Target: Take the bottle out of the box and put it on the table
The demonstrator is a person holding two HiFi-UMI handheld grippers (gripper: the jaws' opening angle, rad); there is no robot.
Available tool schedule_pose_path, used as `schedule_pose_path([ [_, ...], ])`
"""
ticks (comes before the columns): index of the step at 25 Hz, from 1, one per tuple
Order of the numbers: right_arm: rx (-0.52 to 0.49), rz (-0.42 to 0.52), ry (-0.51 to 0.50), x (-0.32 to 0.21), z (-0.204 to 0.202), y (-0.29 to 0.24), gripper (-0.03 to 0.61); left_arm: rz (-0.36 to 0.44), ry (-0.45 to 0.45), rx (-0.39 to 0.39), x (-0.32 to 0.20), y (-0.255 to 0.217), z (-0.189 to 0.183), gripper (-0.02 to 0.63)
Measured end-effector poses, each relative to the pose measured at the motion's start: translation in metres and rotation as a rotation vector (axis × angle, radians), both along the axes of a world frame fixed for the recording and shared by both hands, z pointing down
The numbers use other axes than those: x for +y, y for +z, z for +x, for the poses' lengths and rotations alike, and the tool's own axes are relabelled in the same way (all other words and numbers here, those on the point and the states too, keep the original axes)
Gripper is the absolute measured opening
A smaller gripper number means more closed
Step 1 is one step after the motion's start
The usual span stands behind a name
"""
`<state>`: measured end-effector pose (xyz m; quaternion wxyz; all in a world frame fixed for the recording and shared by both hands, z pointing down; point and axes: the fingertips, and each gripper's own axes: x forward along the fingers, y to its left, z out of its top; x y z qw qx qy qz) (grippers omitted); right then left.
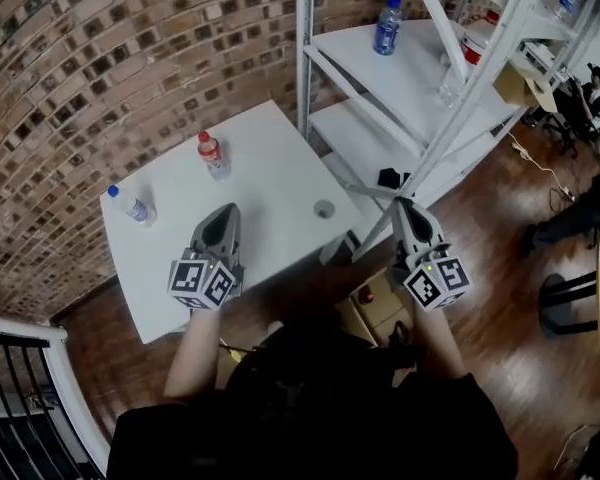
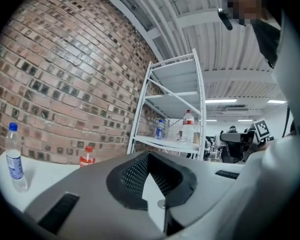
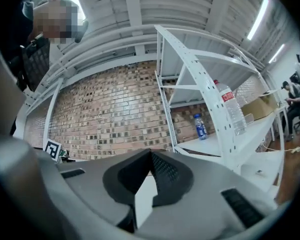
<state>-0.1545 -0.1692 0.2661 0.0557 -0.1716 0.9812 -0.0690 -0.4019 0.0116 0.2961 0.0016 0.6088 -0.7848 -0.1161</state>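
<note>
On the white table [image 1: 270, 158] stand a red-capped bottle [image 1: 213, 155] and a blue-capped bottle [image 1: 132, 206]; the left gripper view shows them as well, the red-capped bottle [image 2: 87, 157] and the blue-capped bottle [image 2: 13, 160]. My left gripper [image 1: 225, 211] hovers over the table's near part, shut and empty, jaws together [image 2: 149, 155]. My right gripper [image 1: 401, 205] is off the table's right edge, level, shut on nothing [image 3: 150, 154]. Below it, an open cardboard box [image 1: 378, 313] sits on the floor with a small red thing [image 1: 366, 294] in it.
A white metal shelf rack [image 1: 420, 88] stands right of the table, holding a blue bottle [image 1: 387, 25] and a clear red-capped bottle [image 1: 468, 46]. A small round disc [image 1: 324, 209] lies on the table. A brick wall is behind, and a black railing [image 1: 10, 388] at lower left.
</note>
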Motion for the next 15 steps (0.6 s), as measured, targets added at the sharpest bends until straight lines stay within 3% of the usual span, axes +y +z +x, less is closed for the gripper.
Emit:
schedule_pose_path([
  [6,-0.002,-0.009,0.028,0.0,0.031,0.002,0.003,0.02,0.033,0.004,-0.015,-0.01,0.025,0.005],
  [15,-0.006,0.0,0.014,0.007,0.009,0.002,0.003,0.009,0.003,0.022,-0.001,-0.005,0.019,0.005],
])
